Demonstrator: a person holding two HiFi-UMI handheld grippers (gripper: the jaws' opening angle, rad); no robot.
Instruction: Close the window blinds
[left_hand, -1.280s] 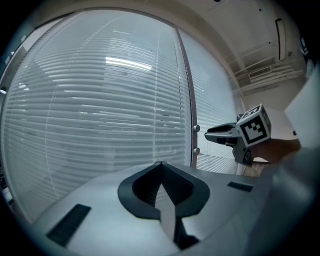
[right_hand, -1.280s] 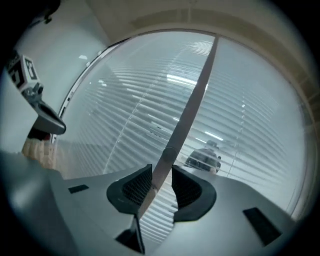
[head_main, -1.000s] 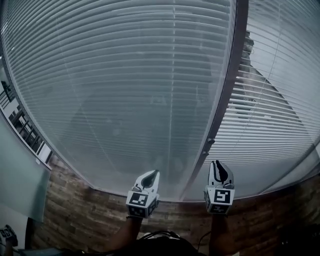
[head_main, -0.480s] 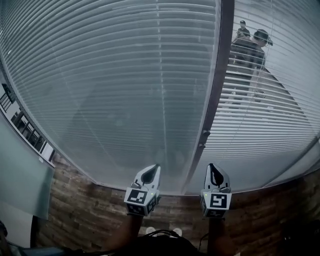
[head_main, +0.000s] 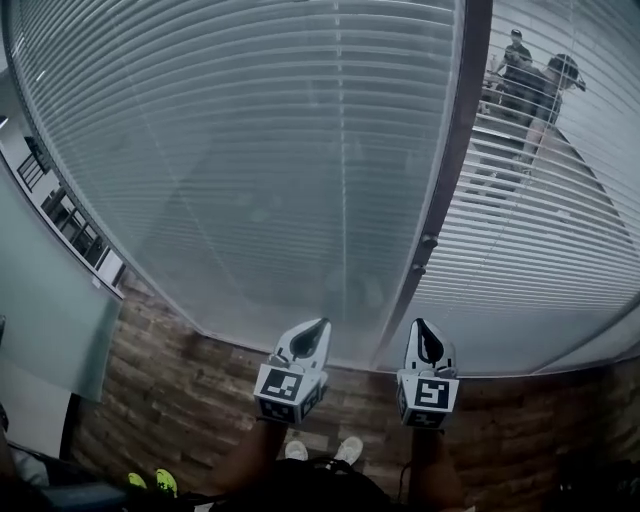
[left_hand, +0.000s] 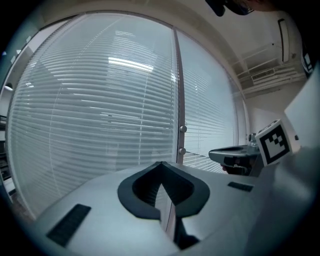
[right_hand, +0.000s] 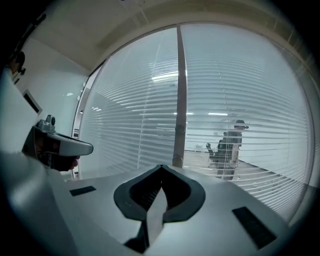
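Observation:
The left window blind (head_main: 250, 150) (left_hand: 90, 110) has its slats turned nearly flat and looks grey and hazy. Through the gaps of the right blind (head_main: 540, 230) (right_hand: 250, 125) I see the room beyond. A dark mullion (head_main: 450, 170) (left_hand: 179, 100) (right_hand: 180, 100) with small knobs (head_main: 428, 241) divides them. My left gripper (head_main: 319, 323) (left_hand: 161, 163) and right gripper (head_main: 420, 322) (right_hand: 161, 165) are held side by side below the sill, pointing at the blinds. Both are shut with nothing between the jaws and touch nothing.
Under the window runs a brick wall (head_main: 170, 400). A glass partition (head_main: 45, 300) stands at the left. Behind the right blind are people (head_main: 530, 85) (right_hand: 230, 145). At the bottom are my shoes (head_main: 348, 450) on the floor.
The right gripper's jaws have come together. Both grippers sit a little lower and closer. The view has shifted, and people have come into sight behind the right blind.

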